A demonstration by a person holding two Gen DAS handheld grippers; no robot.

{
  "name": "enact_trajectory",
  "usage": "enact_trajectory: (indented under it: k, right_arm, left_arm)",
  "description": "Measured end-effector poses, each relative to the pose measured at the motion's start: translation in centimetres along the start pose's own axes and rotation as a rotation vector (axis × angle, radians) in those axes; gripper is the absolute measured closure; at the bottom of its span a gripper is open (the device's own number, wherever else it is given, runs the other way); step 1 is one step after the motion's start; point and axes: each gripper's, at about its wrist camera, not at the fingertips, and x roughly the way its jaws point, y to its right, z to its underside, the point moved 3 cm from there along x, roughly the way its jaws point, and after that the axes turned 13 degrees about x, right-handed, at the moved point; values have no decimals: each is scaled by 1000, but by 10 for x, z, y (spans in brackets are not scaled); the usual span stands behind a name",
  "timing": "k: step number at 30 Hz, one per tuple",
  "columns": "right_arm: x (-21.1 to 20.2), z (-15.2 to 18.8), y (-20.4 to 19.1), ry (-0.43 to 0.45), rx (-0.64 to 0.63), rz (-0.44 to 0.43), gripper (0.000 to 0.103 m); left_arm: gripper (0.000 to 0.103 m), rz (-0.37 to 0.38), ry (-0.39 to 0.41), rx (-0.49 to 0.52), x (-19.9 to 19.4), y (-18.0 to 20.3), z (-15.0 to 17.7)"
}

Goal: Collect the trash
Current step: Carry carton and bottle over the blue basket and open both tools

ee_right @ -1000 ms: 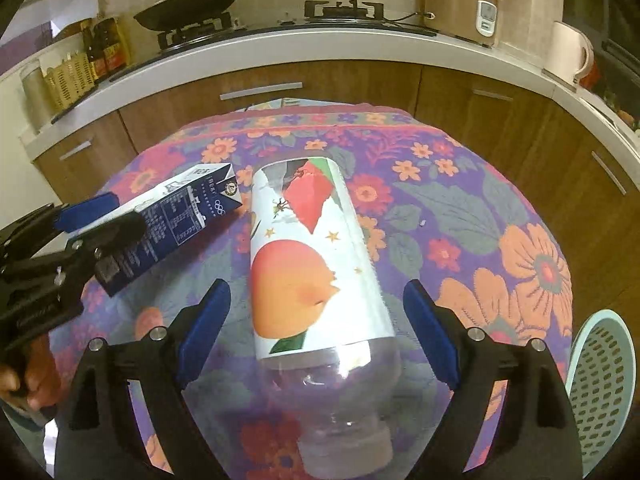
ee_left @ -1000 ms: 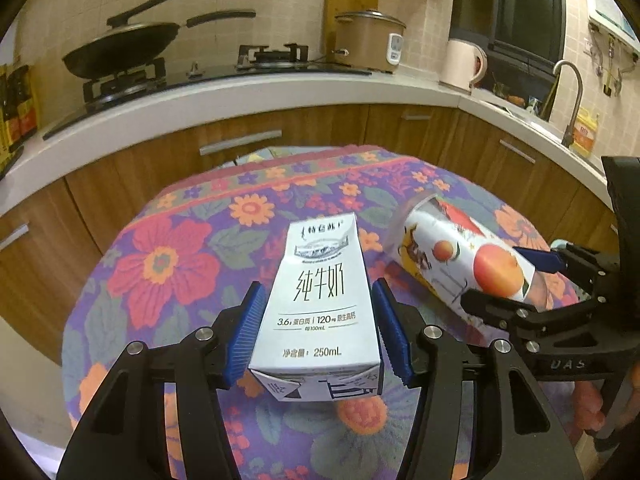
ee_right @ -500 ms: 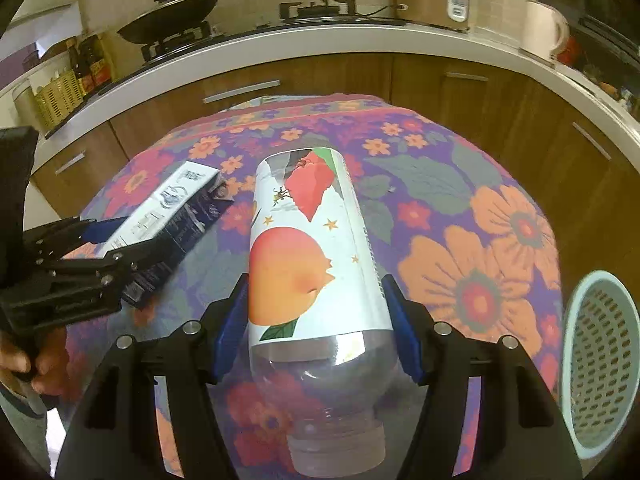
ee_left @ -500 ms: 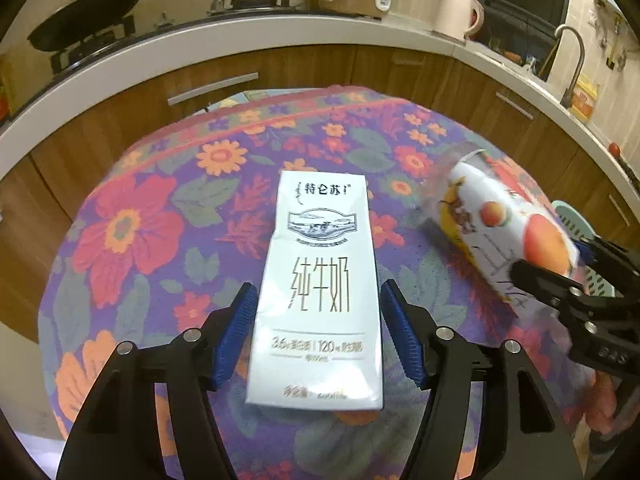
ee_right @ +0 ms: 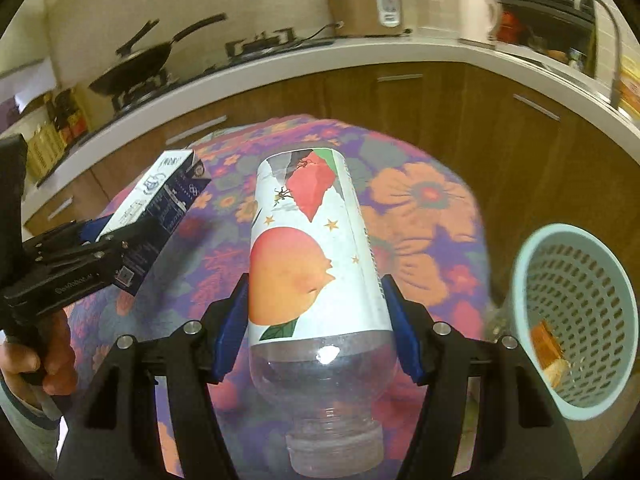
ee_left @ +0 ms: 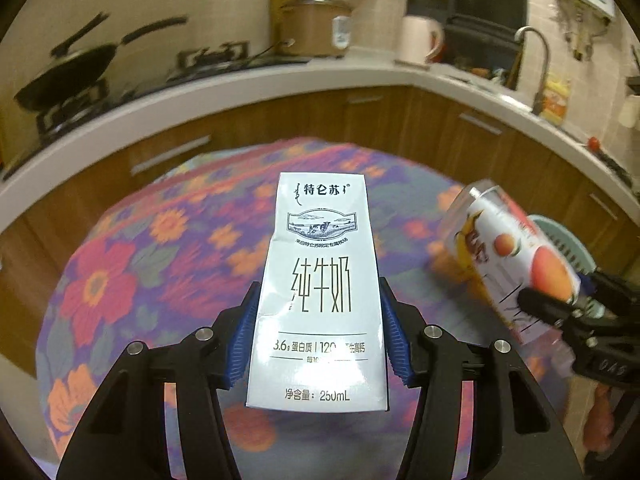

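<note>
milk carton (ee_left: 320, 292) and peach-label bottle (ee_right: 316, 280) are both up off the flowered tablecloth (ee_left: 132, 264), so we've got the pickup done. the drop is left: the pale green basket (ee_right: 576, 320) sits off to the right of our right jaws, with something orange already in it. left gripper (ee_left: 318, 336) pinches the carton's sides, jaws narrowed. right gripper (ee_right: 316, 332) clamps the bottle's lower body, wider apart.
</note>
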Motion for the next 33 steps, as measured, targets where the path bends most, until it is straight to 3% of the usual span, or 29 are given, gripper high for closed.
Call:
enact_trajectory:
  k: [6, 11, 22, 28, 33]
  right_arm:
    - [-25, -7, 55, 67, 98, 40, 44]
    - [-45, -9, 114, 130, 183, 133, 44]
    - [-60, -1, 244, 170, 411, 302, 44]
    - [-44, 8, 280, 148, 426, 413, 44]
    - [-35, 13, 296, 137, 462, 396, 44]
  left_arm:
    - [50, 92, 58, 79, 3, 65, -42]
    - [50, 193, 70, 113, 18, 129, -69]
    - [50, 359, -40, 184, 89, 256, -95]
    - [50, 395, -96, 231, 119, 296, -96]
    - [50, 405, -113, 265, 136, 320, -91]
